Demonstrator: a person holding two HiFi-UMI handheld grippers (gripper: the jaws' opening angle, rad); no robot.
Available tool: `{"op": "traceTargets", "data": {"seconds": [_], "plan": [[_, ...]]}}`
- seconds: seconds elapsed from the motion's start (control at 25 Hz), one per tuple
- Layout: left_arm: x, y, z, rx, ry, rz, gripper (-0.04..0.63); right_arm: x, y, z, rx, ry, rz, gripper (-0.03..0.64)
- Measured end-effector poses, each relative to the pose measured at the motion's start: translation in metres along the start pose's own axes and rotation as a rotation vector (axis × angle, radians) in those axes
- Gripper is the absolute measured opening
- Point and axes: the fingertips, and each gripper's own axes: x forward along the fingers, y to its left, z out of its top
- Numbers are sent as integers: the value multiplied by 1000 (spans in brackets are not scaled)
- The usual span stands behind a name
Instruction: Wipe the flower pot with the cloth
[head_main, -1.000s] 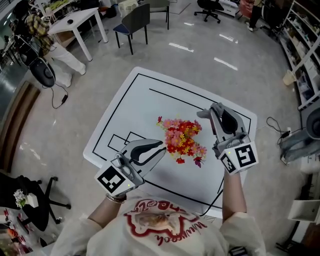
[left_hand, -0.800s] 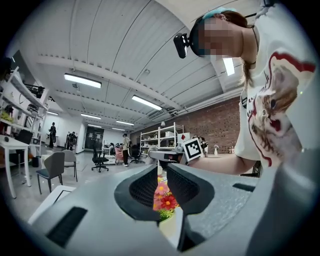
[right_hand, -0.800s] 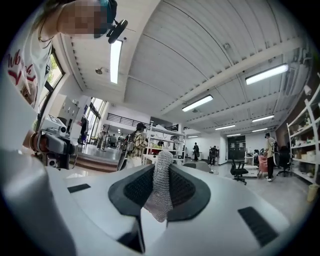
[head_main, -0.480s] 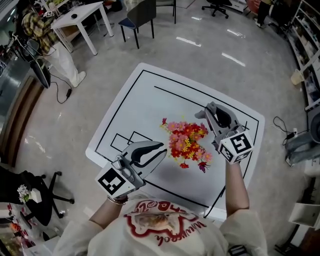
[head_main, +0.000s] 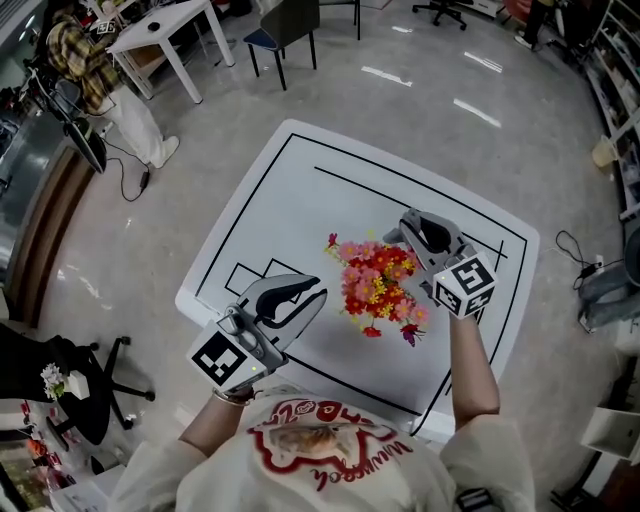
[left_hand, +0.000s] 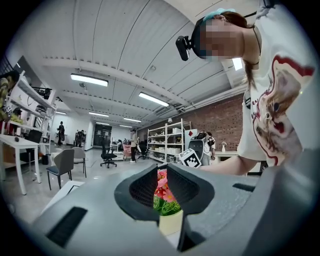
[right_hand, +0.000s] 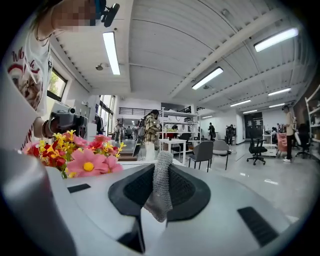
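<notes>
The flower pot shows only in the left gripper view, as a cream pot (left_hand: 169, 224) under pink and red flowers (left_hand: 162, 181), seen through the slit between the jaws. From above, the flowers (head_main: 378, 288) hide the pot on the white table (head_main: 280, 190). My left gripper (head_main: 318, 295) lies just left of the bouquet, its jaws together with nothing clamped. My right gripper (head_main: 398, 233) sits at the bouquet's far right edge, shut on a grey knitted cloth (right_hand: 160, 197) that hangs between its pads. In the right gripper view, the flowers (right_hand: 75, 156) stand close on the left.
The table carries black marked lines and stands on a glossy grey floor. A dark chair (head_main: 290, 22) and a white desk (head_main: 165, 30) stand beyond it. A person (head_main: 85, 60) is at the far left, and shelving (head_main: 620, 60) is on the right.
My right gripper has moved in with the cloth, closer to the flowers' right side. The left gripper has kept its place beside the bouquet.
</notes>
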Motion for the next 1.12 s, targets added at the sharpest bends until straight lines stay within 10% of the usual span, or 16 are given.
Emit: {"op": "traceTargets", "data": {"seconds": [1.12], "plan": [[4, -6, -16, -39, 21, 0, 63, 4, 29, -63, 171, 29, 218, 63]]}}
